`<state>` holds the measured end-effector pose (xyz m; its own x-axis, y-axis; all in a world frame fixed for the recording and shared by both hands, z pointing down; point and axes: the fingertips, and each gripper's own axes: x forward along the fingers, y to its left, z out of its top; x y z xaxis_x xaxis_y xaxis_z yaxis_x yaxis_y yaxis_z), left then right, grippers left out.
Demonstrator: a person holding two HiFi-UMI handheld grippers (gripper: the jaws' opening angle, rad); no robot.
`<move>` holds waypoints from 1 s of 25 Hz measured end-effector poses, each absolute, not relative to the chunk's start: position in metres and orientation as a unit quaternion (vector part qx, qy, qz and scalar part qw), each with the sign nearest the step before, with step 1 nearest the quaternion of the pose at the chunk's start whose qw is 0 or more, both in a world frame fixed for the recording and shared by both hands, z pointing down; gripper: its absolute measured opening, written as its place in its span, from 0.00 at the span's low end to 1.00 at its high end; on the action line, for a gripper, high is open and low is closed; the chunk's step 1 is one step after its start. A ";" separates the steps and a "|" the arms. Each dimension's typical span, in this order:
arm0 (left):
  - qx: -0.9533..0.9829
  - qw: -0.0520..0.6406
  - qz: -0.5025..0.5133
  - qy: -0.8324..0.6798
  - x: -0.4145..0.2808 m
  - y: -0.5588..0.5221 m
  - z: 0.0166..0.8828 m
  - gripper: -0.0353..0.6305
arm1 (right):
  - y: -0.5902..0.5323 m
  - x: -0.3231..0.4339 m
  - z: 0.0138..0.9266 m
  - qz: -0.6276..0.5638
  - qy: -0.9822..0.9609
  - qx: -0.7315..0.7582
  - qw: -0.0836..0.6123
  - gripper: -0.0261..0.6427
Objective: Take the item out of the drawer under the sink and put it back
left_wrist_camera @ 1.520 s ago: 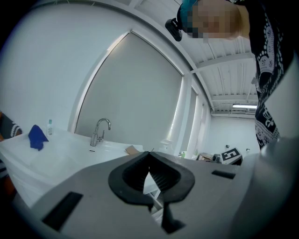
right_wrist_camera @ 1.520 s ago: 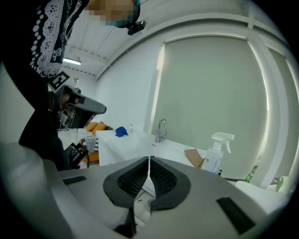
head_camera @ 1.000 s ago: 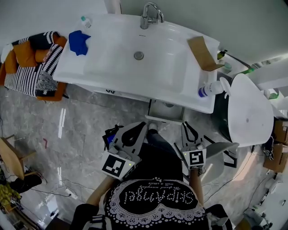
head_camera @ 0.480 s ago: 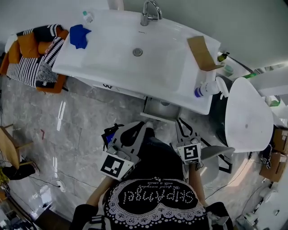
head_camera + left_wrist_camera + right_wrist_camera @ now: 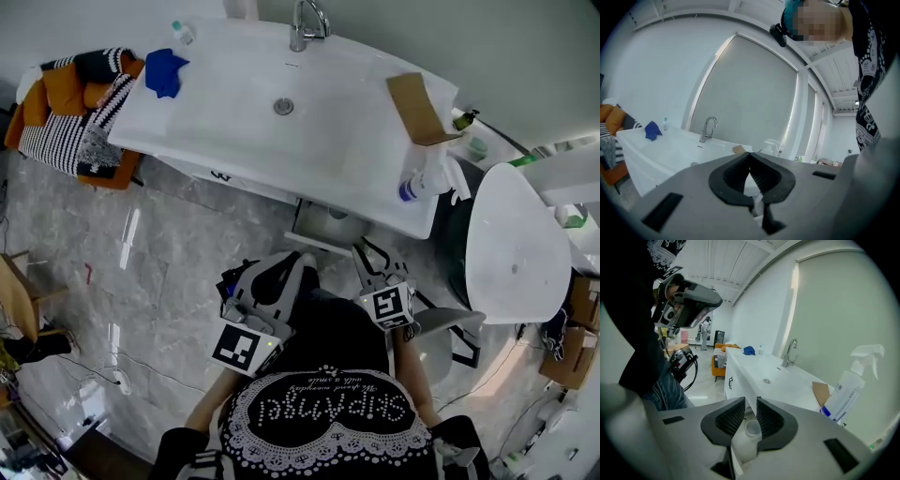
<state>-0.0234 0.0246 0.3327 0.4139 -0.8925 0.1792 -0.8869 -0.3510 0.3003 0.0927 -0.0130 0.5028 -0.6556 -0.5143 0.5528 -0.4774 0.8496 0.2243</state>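
Drawer [image 5: 323, 225] under sink [image 5: 309, 131] open; right gripper [image 5: 750, 404] jaws have just been opening, white cup [image 5: 752, 428] between them, not gripped. Left gripper [image 5: 750, 157] clenched, empty. Desk [image 5: 155, 117]: spray bottle [image 5: 422, 178], cardboard [image 5: 415, 108], blue cloth [image 5: 161, 72]; marble floor [image 5: 159, 253].

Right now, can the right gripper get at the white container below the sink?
Probably yes: the right gripper, its fingers just opening, has the white container between them, untouched, with nothing blocking.

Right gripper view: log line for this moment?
right gripper: jaws apart, just been opening | seen between them: white cylinder, not gripped | drawer: open under sink | left gripper: shut, empty
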 end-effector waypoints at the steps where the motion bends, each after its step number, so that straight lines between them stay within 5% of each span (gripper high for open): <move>1: 0.822 0.177 -0.006 -0.541 -0.020 0.026 0.333 0.06 | -0.013 0.093 0.504 -0.031 -0.910 0.270 0.312 0.14; 25: 0.817 0.161 -0.004 -0.554 -0.007 0.025 0.337 0.06 | -0.026 0.091 0.590 -0.140 -0.871 0.186 0.434 0.14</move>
<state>-0.0072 0.0248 0.3373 0.3866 -0.9063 0.1707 -0.9034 -0.3350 0.2675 0.0909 -0.0260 0.5897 -0.5547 -0.4450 0.7031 -0.2030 0.8918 0.4043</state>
